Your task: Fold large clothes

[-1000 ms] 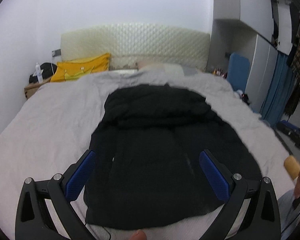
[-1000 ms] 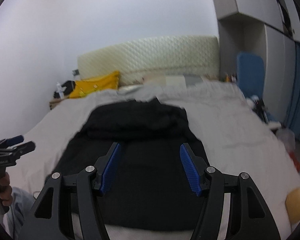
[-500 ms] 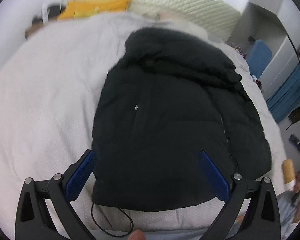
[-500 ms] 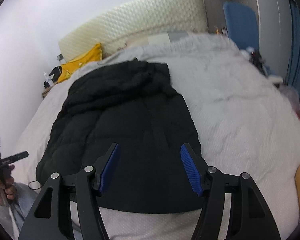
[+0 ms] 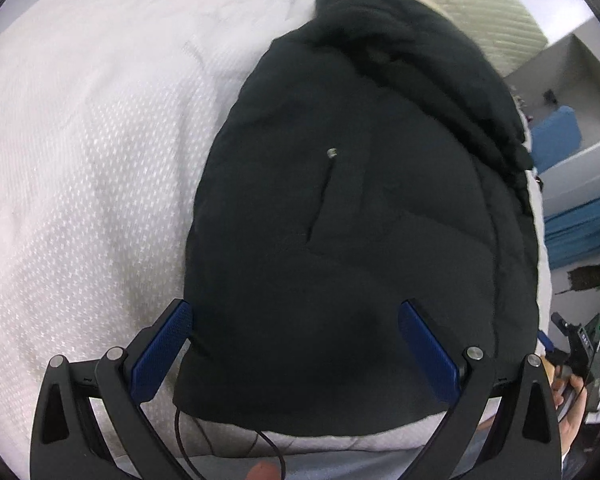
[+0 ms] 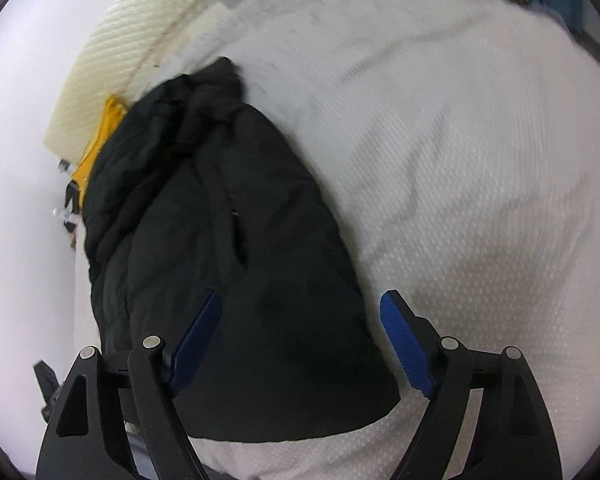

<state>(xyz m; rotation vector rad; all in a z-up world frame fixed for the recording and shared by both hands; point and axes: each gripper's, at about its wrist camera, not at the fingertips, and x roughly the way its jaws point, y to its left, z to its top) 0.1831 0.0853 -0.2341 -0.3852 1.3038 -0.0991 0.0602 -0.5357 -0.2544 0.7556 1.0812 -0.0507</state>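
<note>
Bedspread (image 5: 80,168), white and dotted, is covering the whole bed and filling most of both views. Headboard (image 5: 480,4), cream and quilted, is standing at the far end. A black jacket (image 5: 360,220) is lying flat on the bedspread, its hem toward the near edge and its bunched hood toward the headboard; in the right wrist view the jacket (image 6: 228,260) is sitting left of center, with bare bedspread (image 6: 480,160) stretching away to the right. A yellow pillow (image 6: 100,144) is peeking out on the far left, beside the headboard (image 6: 112,72), partly hidden by the jacket.

The left gripper (image 5: 296,344) is hovering over the near left corner of the hem with its blue fingers (image 5: 164,344) spread wide apart and nothing between them. The right gripper (image 6: 300,340) is hovering over the near right corner, its fingers (image 6: 404,344) also wide apart and empty. A thin dark cord (image 5: 228,436) is trailing on the bedspread below the hem. A small metal snap (image 5: 332,153) is showing on the jacket front, above a pocket slit.
</note>
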